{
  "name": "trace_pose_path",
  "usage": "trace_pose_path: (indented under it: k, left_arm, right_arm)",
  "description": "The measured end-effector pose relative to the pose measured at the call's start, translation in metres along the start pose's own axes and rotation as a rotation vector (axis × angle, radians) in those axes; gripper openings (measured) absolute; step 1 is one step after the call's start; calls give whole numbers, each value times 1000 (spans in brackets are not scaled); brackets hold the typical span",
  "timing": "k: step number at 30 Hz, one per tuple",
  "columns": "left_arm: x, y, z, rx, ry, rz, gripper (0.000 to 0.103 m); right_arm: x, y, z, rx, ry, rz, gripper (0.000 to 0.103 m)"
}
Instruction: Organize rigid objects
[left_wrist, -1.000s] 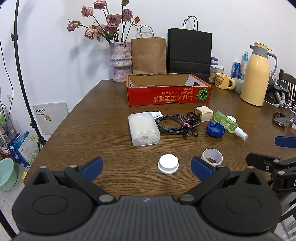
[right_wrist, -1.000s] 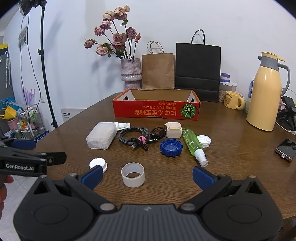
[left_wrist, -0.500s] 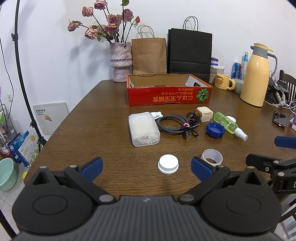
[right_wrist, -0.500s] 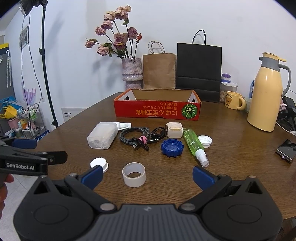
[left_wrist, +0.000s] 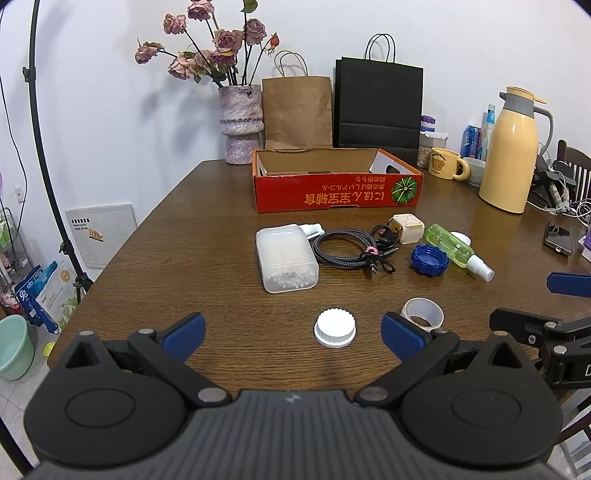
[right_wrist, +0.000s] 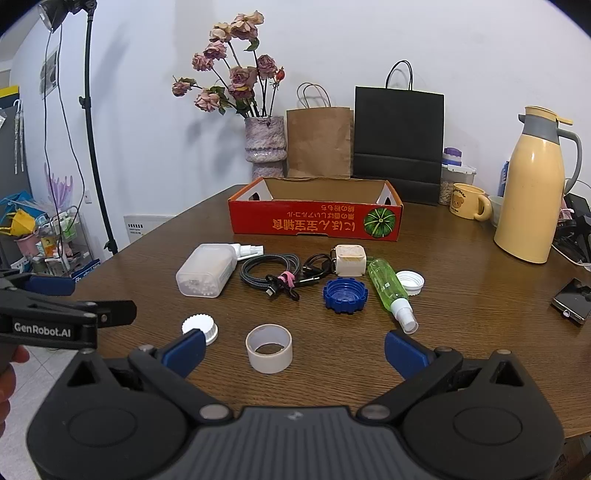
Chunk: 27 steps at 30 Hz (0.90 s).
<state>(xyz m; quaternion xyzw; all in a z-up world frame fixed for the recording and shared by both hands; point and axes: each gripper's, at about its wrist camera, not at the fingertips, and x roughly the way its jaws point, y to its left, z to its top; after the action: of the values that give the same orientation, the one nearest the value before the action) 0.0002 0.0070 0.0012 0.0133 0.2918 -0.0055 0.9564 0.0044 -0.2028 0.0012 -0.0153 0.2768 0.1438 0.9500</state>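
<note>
Scanning left to right, we list what each view gives us.

Left gripper (left_wrist: 291, 332): we see its blue pads spread wide over the near table edge, holding nothing.
White ribbed cap (left_wrist: 335, 328): lies on the wooden table (left_wrist: 192, 258) between those pads, untouched.
Cotton swab box (left_wrist: 285, 257): translucent, on its side, packed with swabs whose white tips face us.
Small white spray bottle (right_wrist: 248, 250): mostly hidden behind the swab box.
Coiled cable (left_wrist: 347, 251): just beside the swab box, its plugs tangled toward the cream charger cube (left_wrist: 407, 229).
Red cardboard box (left_wrist: 336, 192): open-topped, behind the row; we cannot see its floor past the front wall.
Tape ring (right_wrist: 269, 348): stands on its edge-face, hollow, between the pads of the right gripper.
Right gripper (right_wrist: 293, 352): wide apart too, empty.
Blue lid (right_wrist: 345, 295): upside down, hollow side up.
Green spray bottle (right_wrist: 389, 288): lying flat, nozzle toward us, touching a second white cap (right_wrist: 410, 282).
Yellow thermos (right_wrist: 535, 188): upright, far right.
Phone (right_wrist: 572, 301): cut off at the frame edge.
</note>
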Motion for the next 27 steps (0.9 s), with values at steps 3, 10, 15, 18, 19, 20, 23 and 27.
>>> trace_pose_path:
  k: [3,10,15,18,19,20,23,27]
  left_arm:
    - [-1,0,0,0,-2,0,103]
    - [-3,0,2,-2,-6,0,103]
    - [-4,0,3,0,-8,-1,103]
    - [-4,0,3,-1,-7,-1,103]
    - [-4,-1,3,-1,-7,-1,103]
    - [-4,-1,3,-1,-8,-1,103]
    - [-4,-1,3,-1,-8,-1,103]
    - [-4,-1,2,-1,-9,0,103]
  right_arm:
    - [-1,-1,0,0,0,2,103]
    - [-3,1,1,-5,-3,5,103]
    - [-3,1,1,-4,-3,5,103]
    - [-3,1,1,-4,-3,5,103]
    - [-3,1,1,-4,-3,5,103]
    - [-3,1,1,-4,-3,5,103]
    - [-3,1,1,-5,-3,6,103]
    - [-3,1,1,-6,-4,5,103]
